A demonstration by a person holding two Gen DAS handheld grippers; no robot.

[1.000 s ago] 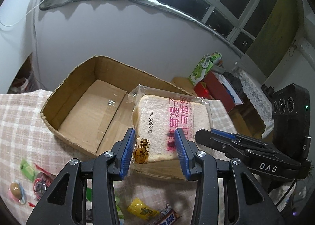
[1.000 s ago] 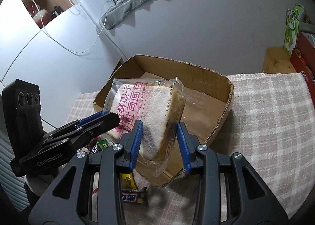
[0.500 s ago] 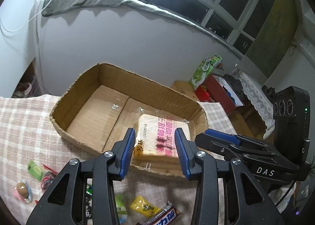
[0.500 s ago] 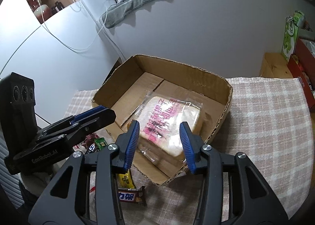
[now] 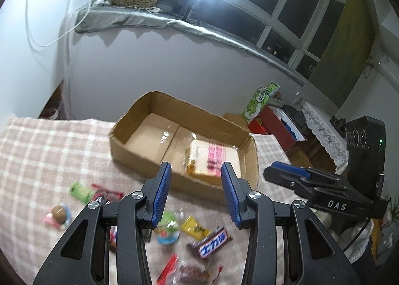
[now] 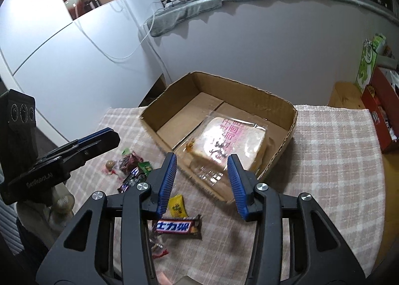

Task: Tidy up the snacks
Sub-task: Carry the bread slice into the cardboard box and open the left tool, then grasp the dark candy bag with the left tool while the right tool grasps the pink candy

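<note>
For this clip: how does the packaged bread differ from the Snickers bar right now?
The packaged bread lies inside the cardboard box, at its near right corner; the Snickers bar lies outside it on the checked tablecloth. The bread is the bigger item, a pale slab in clear film with pink print; the bar is slim, in a dark brown wrapper with a blue-and-white label. Both lie flat, and neither is held by a claw.

Bagged bread slice (image 6: 232, 140), clear wrapper with pink print, lies flat in the open cardboard box (image 6: 286, 113), at its near right corner. Wrapped snacks, including a chocolate bar (image 6: 178, 227), lie scattered on the checked cloth (image 6: 331, 155) outside the box.
</note>
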